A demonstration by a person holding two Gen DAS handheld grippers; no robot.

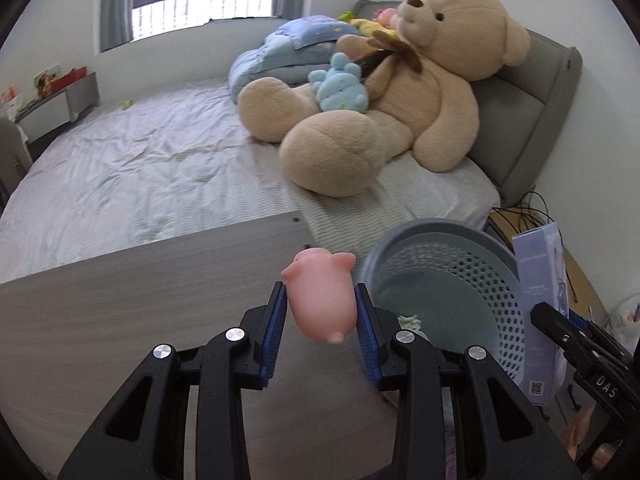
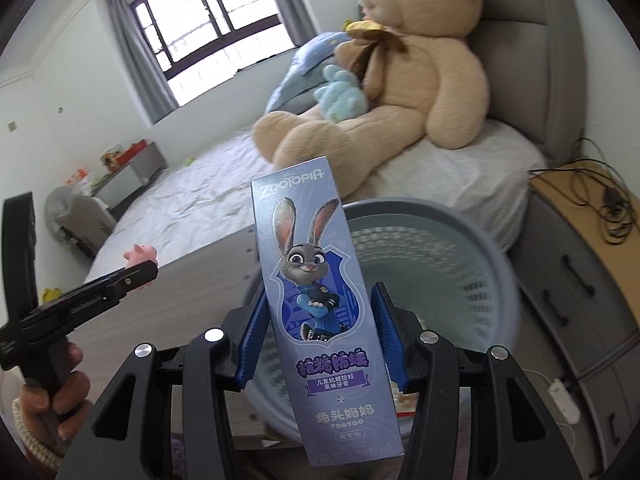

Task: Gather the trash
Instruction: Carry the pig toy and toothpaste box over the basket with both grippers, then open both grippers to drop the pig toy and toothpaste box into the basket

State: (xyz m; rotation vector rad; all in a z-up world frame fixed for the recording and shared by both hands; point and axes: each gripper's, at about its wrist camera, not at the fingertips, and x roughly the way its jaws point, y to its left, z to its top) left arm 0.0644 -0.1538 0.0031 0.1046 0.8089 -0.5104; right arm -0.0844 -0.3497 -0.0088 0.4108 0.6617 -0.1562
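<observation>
Left gripper (image 1: pixel 320 312) clamped on pig toy (image 1: pixel 322 296) | right gripper (image 2: pixel 320 340) clamped on carton (image 2: pixel 316 300), long axis upright | bin (image 1: pixel 448 280) mouth at your left's 2 o'clock; right hangs over it at 12, nearer

Pink pig toy (image 1: pixel 320 296), perforated grey-blue basket (image 1: pixel 452 292), lilac rabbit-printed box (image 2: pixel 320 304), tan teddy bear (image 1: pixel 400 92).
</observation>
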